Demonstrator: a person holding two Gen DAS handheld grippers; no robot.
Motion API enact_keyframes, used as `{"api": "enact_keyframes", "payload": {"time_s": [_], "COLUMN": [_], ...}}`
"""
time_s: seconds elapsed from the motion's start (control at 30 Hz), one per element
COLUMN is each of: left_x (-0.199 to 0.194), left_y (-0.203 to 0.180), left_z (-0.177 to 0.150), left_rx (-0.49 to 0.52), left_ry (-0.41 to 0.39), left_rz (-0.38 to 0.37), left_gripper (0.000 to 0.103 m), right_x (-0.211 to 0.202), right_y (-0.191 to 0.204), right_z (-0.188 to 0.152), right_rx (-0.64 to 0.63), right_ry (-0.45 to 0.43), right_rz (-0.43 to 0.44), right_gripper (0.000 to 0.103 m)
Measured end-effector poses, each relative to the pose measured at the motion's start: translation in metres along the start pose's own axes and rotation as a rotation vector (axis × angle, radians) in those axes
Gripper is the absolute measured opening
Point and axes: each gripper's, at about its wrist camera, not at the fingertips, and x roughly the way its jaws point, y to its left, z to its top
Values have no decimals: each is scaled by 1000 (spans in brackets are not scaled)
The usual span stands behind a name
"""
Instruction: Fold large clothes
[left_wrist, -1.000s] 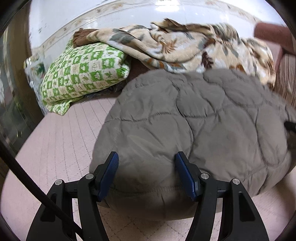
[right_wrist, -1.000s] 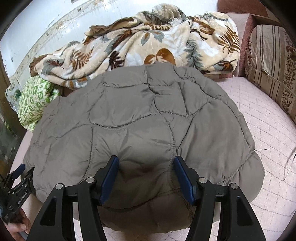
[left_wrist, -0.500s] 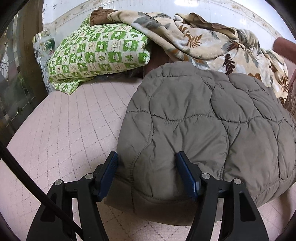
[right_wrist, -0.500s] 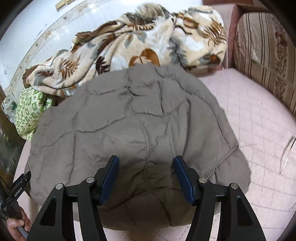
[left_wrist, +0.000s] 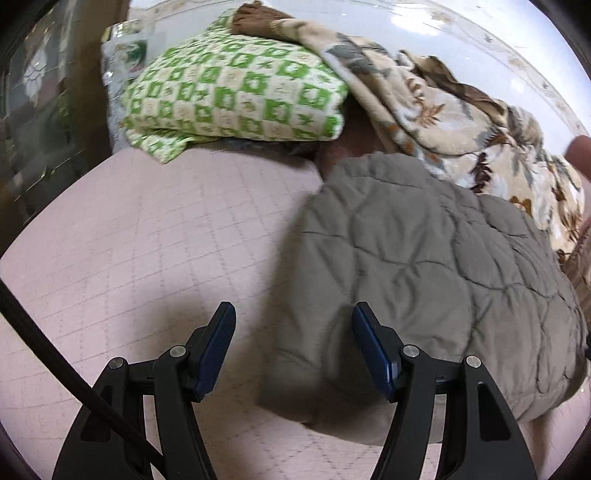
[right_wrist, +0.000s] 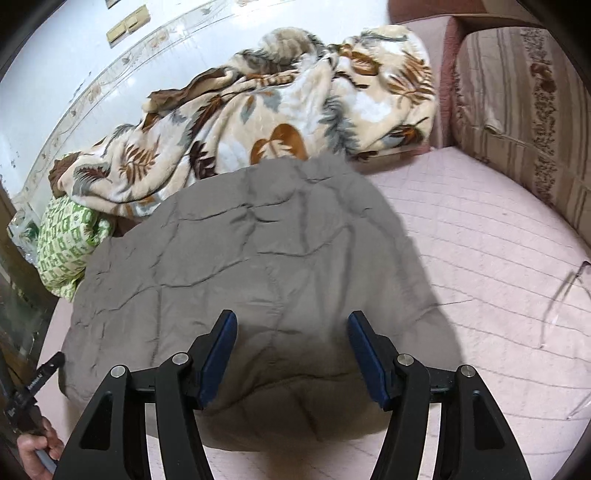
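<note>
Two grippers hang over a grey quilted jacket (right_wrist: 258, 280) that lies folded into a compact bundle on the pink quilted mattress (left_wrist: 140, 251), and both have their jaws spread with nothing clamped between the pads. In the left wrist view the left gripper (left_wrist: 293, 347) has slid off toward nine o'clock over the last second: a moment ago the jacket filled the gap between its fingers, and now only the bundle's nine o'clock edge sits under the right-hand pad while bare mattress shows between the jaws. The right gripper (right_wrist: 291, 350) has drawn back slightly toward six o'clock, with the jacket's near hem below its open fingers but not pinched. That retreat suggests the fold on this garment is probably finished and the hands are leaving it in place. From the right wrist view the jacket lies at the centre, reaching toward twelve o'clock, where it touches a leaf-patterned blanket (right_wrist: 280, 110); a green-and-white checked pillow (left_wrist: 236, 96) sits at about eleven o'clock in the left view, and a pair of glasses (right_wrist: 565, 295) rests at three o'clock in the right view. No basket, box or other container shows in either view, so nothing can be said about contents.
</note>
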Motion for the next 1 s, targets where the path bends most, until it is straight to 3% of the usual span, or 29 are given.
{"api": "enact_keyframes", "payload": {"time_s": [0.03,0.07,0.13,0.17,0.27,0.4,0.6,0.83,0.9,1.0], "left_x": [1,1,1,1,7,18,18,6,0,-12], "left_y": [2,4,3,-1,-10,-9,8,36,42,51], "left_z": [0,0,-2,-3,-8,-10,-4,2,2,0], "left_rx": [-8,-18,-17,7,70,66,-51,-199,-223,-261], "left_ry": [9,15,18,18,27,55,80,103,100,101], "left_rz": [-2,-2,9,27,68,60,-37,-130,-129,-141], "left_gripper": [66,66,66,66,66,66,66,66,66,66], "right_x": [0,0,-1,-1,2,14,22,-5,-12,-23], "right_y": [-5,-11,-26,-31,-39,-40,-50,-54,-57,-66], "right_z": [0,0,0,-1,-4,-10,-9,-3,-1,-2], "right_rx": [9,22,68,87,116,105,160,205,223,280], "right_ry": [3,7,27,32,64,101,134,81,71,57], "right_rz": [-11,-16,-8,2,23,9,47,73,64,61], "right_gripper": [61,48,35,34,33,34,34,34,36,47]}}
